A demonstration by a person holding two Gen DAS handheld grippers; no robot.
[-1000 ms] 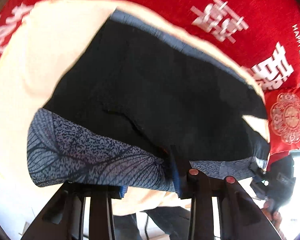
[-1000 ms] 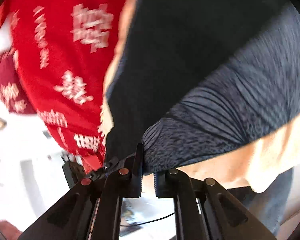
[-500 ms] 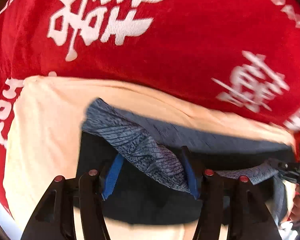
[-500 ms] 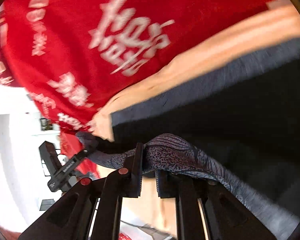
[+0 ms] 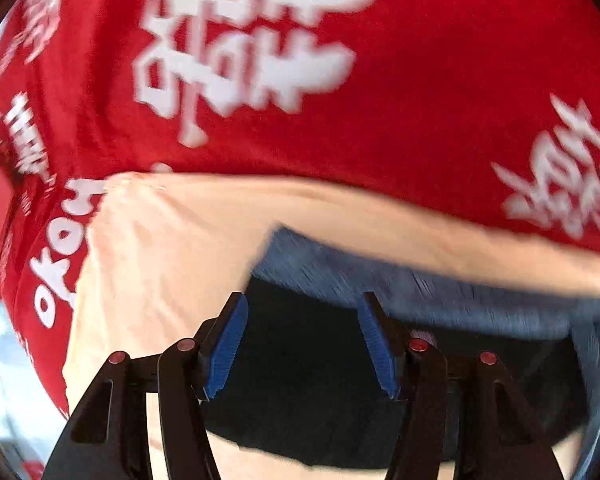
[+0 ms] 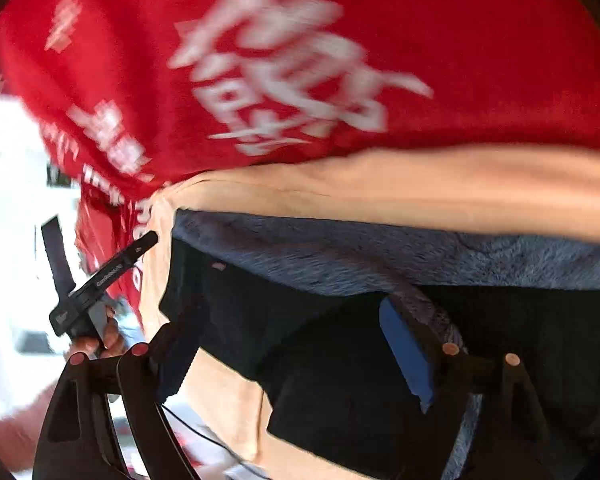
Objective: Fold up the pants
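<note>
The dark pants (image 5: 300, 380) lie folded on a cream cloth (image 5: 160, 260), their grey patterned band (image 5: 380, 280) along the far edge. My left gripper (image 5: 302, 304) hovers over the black fabric, open, with nothing between its blue pads. In the right wrist view the same pants (image 6: 320, 360) and grey band (image 6: 380, 252) fill the lower half. My right gripper (image 6: 292, 308) has its jaws opening wide. A strip of grey fabric trails past its right finger (image 6: 408, 344), and the pads do not press on it.
A red cloth with white characters (image 5: 380, 120) covers the surface beyond the cream cloth (image 6: 420, 184). At the left of the right wrist view a hand (image 6: 104, 336) holds a black tool, with a bright room behind it.
Both grippers carried the grey band across to the far edge of the pants. The left let go of it first. The right gripper then spread its jaws and released the band.
</note>
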